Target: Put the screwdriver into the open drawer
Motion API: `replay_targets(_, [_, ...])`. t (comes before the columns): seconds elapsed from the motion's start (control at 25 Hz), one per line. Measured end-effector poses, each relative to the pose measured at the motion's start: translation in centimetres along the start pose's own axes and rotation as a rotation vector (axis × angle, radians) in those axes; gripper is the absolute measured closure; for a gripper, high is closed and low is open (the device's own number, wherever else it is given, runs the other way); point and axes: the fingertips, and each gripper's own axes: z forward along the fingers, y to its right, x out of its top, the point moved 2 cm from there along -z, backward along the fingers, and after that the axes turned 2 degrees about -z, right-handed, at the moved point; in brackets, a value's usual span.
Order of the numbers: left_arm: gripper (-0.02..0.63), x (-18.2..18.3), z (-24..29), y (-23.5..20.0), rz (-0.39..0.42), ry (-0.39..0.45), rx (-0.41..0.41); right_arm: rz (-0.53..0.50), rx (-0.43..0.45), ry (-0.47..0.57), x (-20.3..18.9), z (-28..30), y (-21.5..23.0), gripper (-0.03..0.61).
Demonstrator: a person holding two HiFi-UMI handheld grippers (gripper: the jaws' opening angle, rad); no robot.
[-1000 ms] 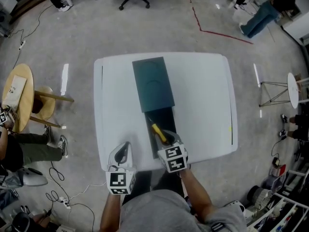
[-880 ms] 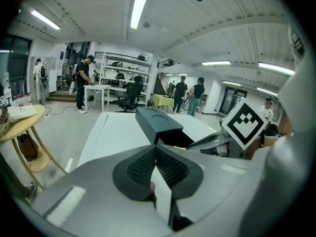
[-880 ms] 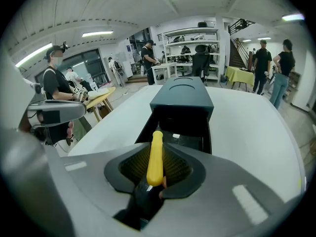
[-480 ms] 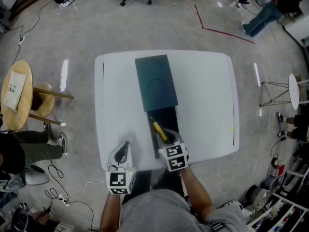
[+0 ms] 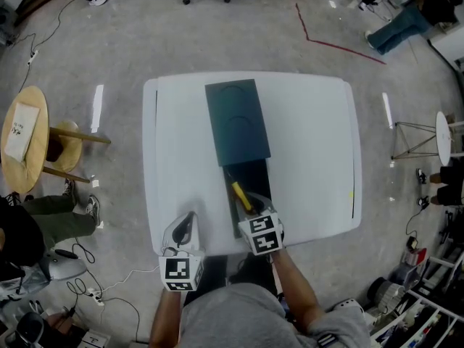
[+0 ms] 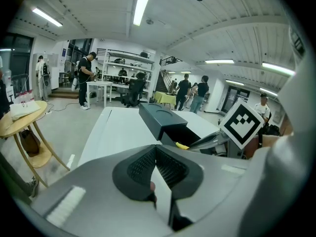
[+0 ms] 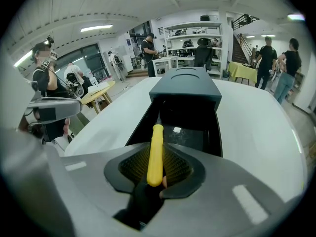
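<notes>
On the right gripper [image 7: 156, 163], the fingers [image 7: 132, 166] clamp the butt of the yellow screwdriver [image 7: 156, 139], likely so its shaft leads down into the open drawer [image 7: 139, 128] just beyond. The left gripper [image 6: 154, 154], fingers pressed together and empty, waits beside it at the table [image 5: 312, 136]'s near edge. Only the right gripper view shows that grasp, and only the head view shows the drawer drawn out of the dark box [image 5: 237, 122].

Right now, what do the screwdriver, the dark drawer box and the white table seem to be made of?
The screwdriver has a smooth yellow handle, likely plastic, and a thin dark shaft, probably metal. The drawer box is dark, matte and even: plastic or painted metal, unclear which. The table is white, smooth, faintly shiny: perhaps laminate or plastic.
</notes>
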Motion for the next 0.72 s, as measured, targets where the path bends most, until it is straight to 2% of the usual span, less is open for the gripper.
replay_targets(0.72, [0.601,-0.7,0.4,-0.9,-0.021,-0.016,0.017,-0.004,0.005,-0.08,-0.7,1.8,-0.1,0.49])
